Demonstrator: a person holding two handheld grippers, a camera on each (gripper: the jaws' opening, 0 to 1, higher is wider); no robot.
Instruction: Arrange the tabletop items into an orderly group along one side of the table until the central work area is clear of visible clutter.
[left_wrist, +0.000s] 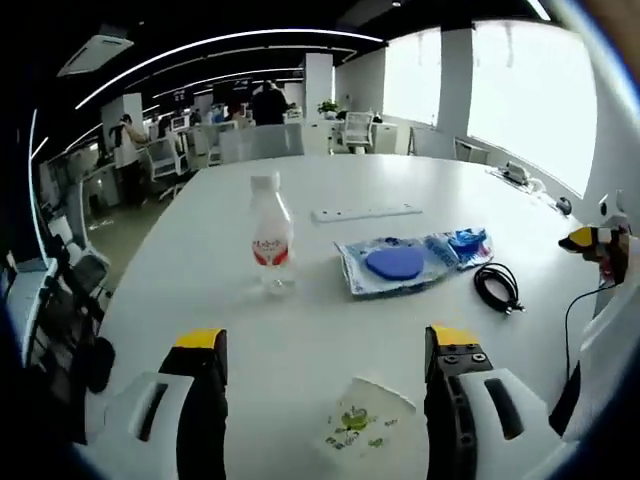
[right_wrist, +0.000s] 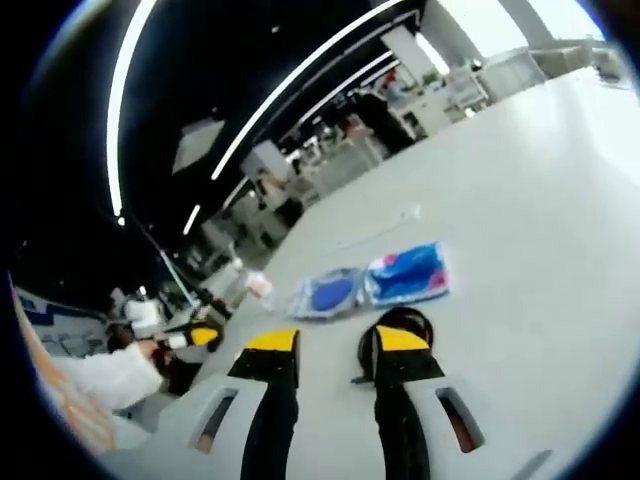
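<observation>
On the white table (left_wrist: 330, 180) a clear water bottle (left_wrist: 270, 235) with a red label stands upright. To its right lie blue packets (left_wrist: 410, 262), then a coiled black cable (left_wrist: 498, 285). A small white packet with green print (left_wrist: 360, 425) lies on the table between the jaws of my left gripper (left_wrist: 326, 342), which is wide open and holds nothing. My right gripper (right_wrist: 336, 342) is open with bare table between its jaws. The black cable (right_wrist: 398, 318) lies just past its right jaw, with the blue packets (right_wrist: 405, 272) and the bottle (right_wrist: 262, 287) beyond.
A white power strip (left_wrist: 365, 212) lies past the packets. The right gripper (left_wrist: 592, 240) enters at the table's right edge, trailing a thin cable. The left gripper (right_wrist: 198, 336), held by a white-sleeved arm (right_wrist: 105, 378), shows at the left. Office chairs, desks and people stand behind the table.
</observation>
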